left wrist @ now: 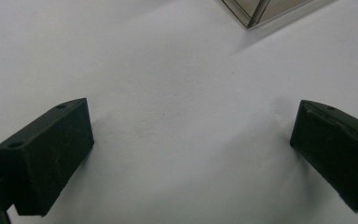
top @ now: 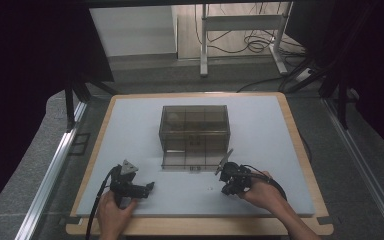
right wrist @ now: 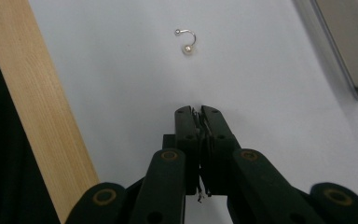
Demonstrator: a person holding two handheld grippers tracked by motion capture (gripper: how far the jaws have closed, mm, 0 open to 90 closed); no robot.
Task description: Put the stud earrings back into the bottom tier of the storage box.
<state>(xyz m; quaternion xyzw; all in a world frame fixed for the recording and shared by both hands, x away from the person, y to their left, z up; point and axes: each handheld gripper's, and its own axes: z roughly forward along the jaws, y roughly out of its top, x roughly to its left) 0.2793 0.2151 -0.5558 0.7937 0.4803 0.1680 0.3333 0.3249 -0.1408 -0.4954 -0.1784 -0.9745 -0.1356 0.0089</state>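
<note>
Two grippers sit low over the white mat (top: 130, 125), near its 6 o'clock edge. Left gripper (top: 150, 186), at approx 7 o'clock of the mat in the high view, has jaws spread wide w/ nothing between them; in the left gripper view its gripper (left wrist: 191, 140) shows bare mat between the two black blocks, and a corner of the smoky clear box (left wrist: 256, 9) pokes in at 1 o'clock.

Right gripper (top: 226, 190), at approx 5 o'clock of the mat, has jaws pressed together, pads meeting, nothing big clamped; a thin dark strand seems caught in the seam, but it's too small to tell what. In the right gripper view the gripper (right wrist: 197, 112) points toward a tiny curved silver earring (right wrist: 186, 39) w/ a pearl bead at one end, a small ball at the other. It lies flat on the mat at 12 o'clock of the jaw tips, apart from them, untouched. Wooden table edge (right wrist: 42, 116) runs along at 9 o'clock; the box wall at 2 o'clock.

High view: the box (top: 195, 135) stands mid-mat, compartments inside, just beyond both grippers.
</note>
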